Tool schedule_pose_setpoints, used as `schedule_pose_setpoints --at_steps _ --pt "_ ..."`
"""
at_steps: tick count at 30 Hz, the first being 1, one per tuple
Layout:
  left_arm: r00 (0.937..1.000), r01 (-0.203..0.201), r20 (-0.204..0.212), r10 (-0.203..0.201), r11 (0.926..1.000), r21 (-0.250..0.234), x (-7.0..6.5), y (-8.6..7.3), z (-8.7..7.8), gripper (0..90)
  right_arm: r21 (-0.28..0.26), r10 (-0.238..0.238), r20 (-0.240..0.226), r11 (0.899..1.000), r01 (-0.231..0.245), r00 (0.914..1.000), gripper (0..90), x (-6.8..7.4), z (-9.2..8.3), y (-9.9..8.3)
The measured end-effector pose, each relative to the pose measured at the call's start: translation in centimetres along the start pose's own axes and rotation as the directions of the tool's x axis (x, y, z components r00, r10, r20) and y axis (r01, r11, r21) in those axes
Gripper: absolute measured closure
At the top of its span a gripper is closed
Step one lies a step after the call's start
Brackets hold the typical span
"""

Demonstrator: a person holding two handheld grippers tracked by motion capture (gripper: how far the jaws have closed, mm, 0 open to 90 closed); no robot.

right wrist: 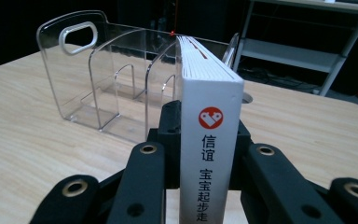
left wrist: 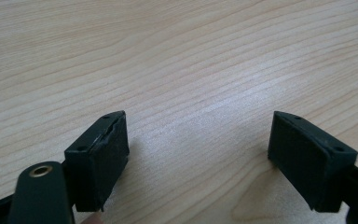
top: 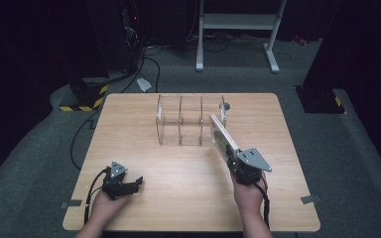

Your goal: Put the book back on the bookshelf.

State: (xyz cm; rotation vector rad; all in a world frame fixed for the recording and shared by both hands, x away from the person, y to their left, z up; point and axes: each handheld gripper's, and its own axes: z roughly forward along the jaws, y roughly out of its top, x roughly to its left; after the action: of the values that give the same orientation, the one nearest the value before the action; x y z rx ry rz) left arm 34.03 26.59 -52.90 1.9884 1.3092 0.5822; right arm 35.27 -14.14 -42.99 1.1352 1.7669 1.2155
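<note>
A white book with a red logo and dark characters on its spine is clamped upright between the jaws of my right gripper. It points toward the right end of a clear plastic file holder with several slots and a handle cut-out. The book's far end sits close to the holder's rightmost slot. My left gripper rests low at the table's front left, jaws wide apart over bare wood, nothing between them.
The wooden table has bare surface left of and in front of the holder. A small round dark object lies beside the holder's far right corner. Beyond the table are a white metal frame, cables and dark stands.
</note>
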Motion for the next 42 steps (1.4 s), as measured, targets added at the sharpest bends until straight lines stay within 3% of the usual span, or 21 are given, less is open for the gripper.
schedule_pose_setpoints --at_steps 6,19,23,29,42 --pt "1.0 0.0 0.0 0.0 1.0 0.001 0.0 0.0 0.0 20.3 -0.001 0.011 0.034 1.0 -0.011 0.9993 75.1 0.0 2.2 1.2" --pt "1.0 0.003 -0.001 -0.003 1.0 -0.001 -0.1 -0.1 -0.1 20.9 0.019 -0.035 0.089 0.999 0.033 0.9954 75.2 1.3 7.3 2.4" --pt "1.0 -0.002 -0.004 0.002 1.0 -0.002 -0.1 -0.1 -0.1 21.3 0.015 -0.029 0.078 1.0 0.027 0.9965 75.2 1.5 8.1 2.5" --pt "1.0 -0.002 -0.002 0.002 1.0 -0.002 -0.1 -0.1 -0.1 21.4 0.013 -0.035 0.098 0.999 0.034 0.9946 75.1 1.9 9.3 2.8" --pt "1.0 -0.008 -0.002 0.008 1.0 -0.003 -0.1 -0.2 -0.2 21.7 0.018 -0.036 0.116 0.999 0.034 0.9926 75.1 1.9 10.7 2.8"
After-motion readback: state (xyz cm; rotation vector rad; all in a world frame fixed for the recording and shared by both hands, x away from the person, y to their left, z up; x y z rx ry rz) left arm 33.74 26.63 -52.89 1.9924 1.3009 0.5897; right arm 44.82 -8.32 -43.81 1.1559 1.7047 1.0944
